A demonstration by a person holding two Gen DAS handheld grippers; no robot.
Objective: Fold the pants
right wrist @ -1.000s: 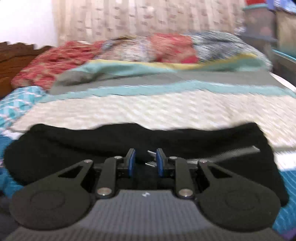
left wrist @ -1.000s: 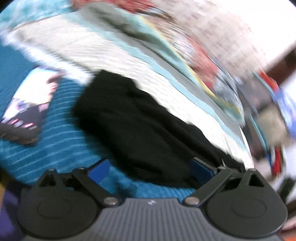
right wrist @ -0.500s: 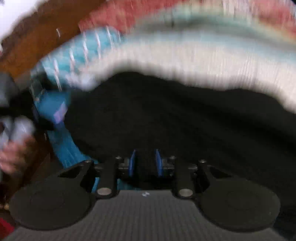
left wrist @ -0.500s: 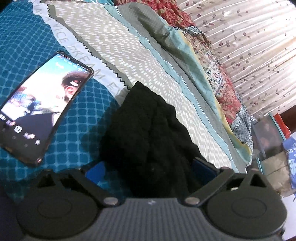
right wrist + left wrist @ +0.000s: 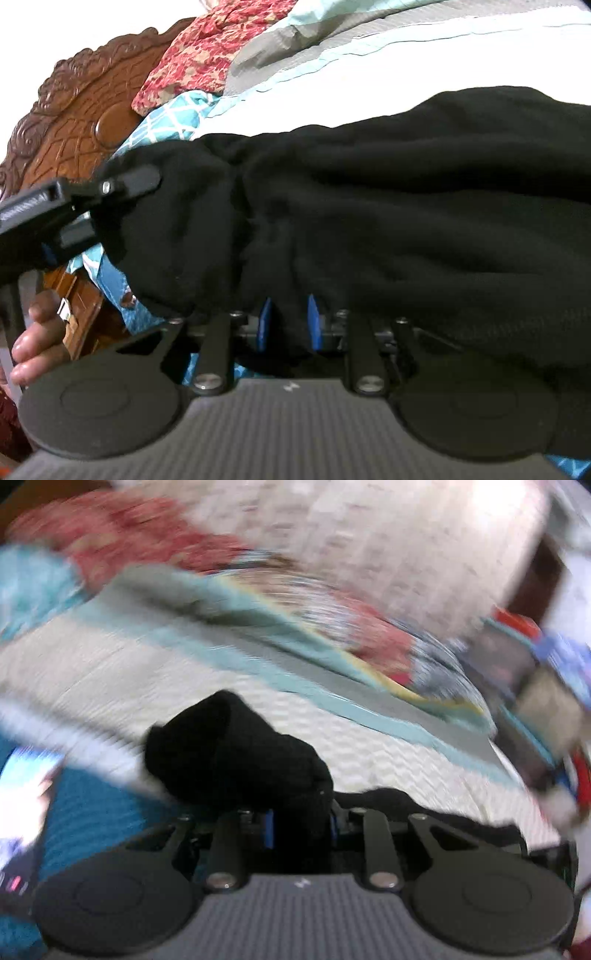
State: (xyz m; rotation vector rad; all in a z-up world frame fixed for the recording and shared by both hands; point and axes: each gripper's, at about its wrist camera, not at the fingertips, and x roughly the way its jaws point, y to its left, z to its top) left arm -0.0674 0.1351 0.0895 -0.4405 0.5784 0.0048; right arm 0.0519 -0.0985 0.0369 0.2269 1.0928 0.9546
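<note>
We squeezed the black pants (image 5: 236, 760) with our left gripper (image 5: 301, 829); its fingers clenched a bunch at 6 o'clock. Our right gripper (image 5: 286, 321) pinched the pants (image 5: 388, 206) too. They hung over the bed (image 5: 369, 738), near a phone (image 5: 26, 797) at 9 o'clock.

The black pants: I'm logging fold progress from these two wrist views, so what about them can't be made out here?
- Left wrist view: motion blur smears the black pants; their folds cannot be read, and the left hand-held gripper covers the pinched part.
- Right wrist view: the pants run off the right edge, so their full outline is unknown.
- Right wrist view: cloth drapes over the right hand-held gripper, hiding its fingertips.
- Phone: blurred, cut by the left edge.
</note>
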